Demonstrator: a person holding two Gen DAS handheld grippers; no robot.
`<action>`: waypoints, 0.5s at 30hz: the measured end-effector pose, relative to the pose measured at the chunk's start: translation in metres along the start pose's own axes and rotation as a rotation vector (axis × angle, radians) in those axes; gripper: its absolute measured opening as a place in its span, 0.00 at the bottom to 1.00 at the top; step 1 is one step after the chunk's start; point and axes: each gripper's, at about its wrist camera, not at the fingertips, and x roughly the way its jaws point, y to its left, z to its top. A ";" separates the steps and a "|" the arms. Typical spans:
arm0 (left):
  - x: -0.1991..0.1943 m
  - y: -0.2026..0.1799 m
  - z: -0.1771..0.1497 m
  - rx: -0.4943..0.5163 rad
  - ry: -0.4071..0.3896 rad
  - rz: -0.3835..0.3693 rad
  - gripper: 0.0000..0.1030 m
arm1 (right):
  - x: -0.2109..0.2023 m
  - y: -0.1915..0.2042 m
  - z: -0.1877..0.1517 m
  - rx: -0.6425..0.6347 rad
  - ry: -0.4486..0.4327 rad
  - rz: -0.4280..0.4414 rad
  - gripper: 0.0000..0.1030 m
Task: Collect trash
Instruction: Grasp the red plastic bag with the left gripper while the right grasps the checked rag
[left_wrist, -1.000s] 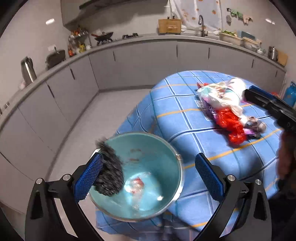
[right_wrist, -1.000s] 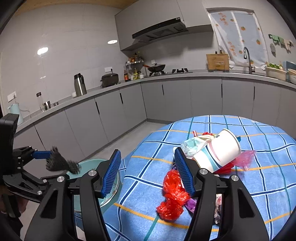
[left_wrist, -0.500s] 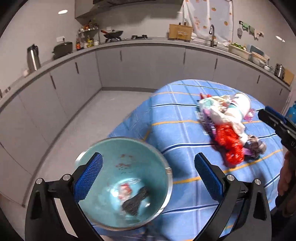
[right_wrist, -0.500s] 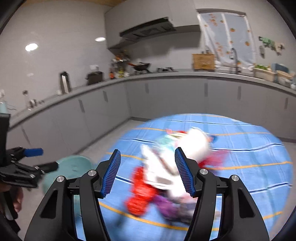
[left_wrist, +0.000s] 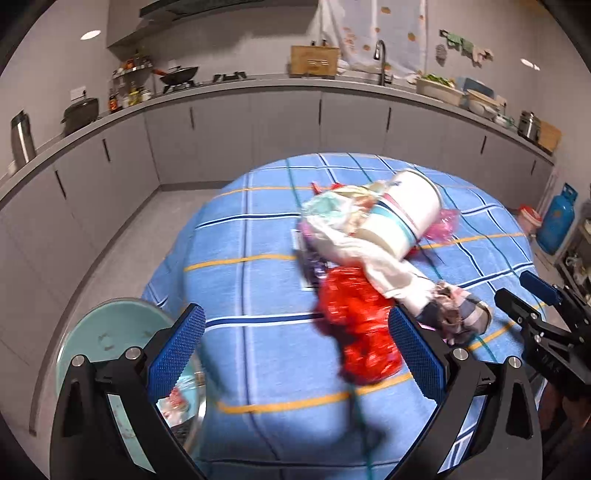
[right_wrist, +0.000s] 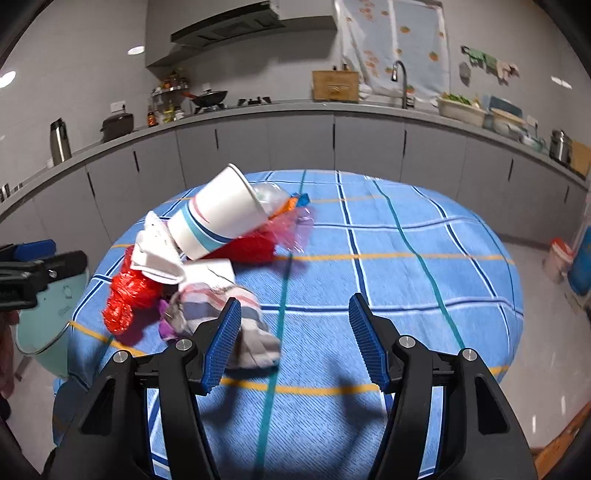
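Observation:
A pile of trash lies on the blue checked tablecloth (left_wrist: 258, 288): a white paper cup (left_wrist: 402, 218) on its side, a red plastic bag (left_wrist: 354, 317), white crumpled paper (left_wrist: 373, 258) and a striped wrapper (right_wrist: 225, 299). The cup (right_wrist: 225, 218) and red bag (right_wrist: 129, 295) also show in the right wrist view. A teal bin (left_wrist: 107, 332) with trash inside stands at the table's left edge. My left gripper (left_wrist: 295, 350) is open and empty, facing the pile. My right gripper (right_wrist: 295, 343) is open and empty over the cloth, right of the striped wrapper.
Grey kitchen cabinets and a counter (right_wrist: 332, 110) with pots, a kettle and a sink curve behind the table. A blue gas cylinder (left_wrist: 554, 221) and a small white bucket with a red lid (right_wrist: 557, 258) stand on the floor at the right.
My left gripper dropped the dark scrap into the teal bin, then swung right toward the pile. My right gripper moved right, so the pile now lies to its left.

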 end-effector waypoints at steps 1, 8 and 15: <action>0.004 -0.004 0.000 0.003 0.006 -0.004 0.95 | 0.000 -0.003 -0.001 0.010 -0.002 0.004 0.59; 0.035 -0.027 -0.005 -0.001 0.088 -0.101 0.66 | -0.002 -0.008 -0.003 0.041 -0.015 0.027 0.59; 0.032 -0.037 -0.013 0.021 0.100 -0.174 0.29 | -0.007 0.002 -0.001 0.025 -0.026 0.067 0.59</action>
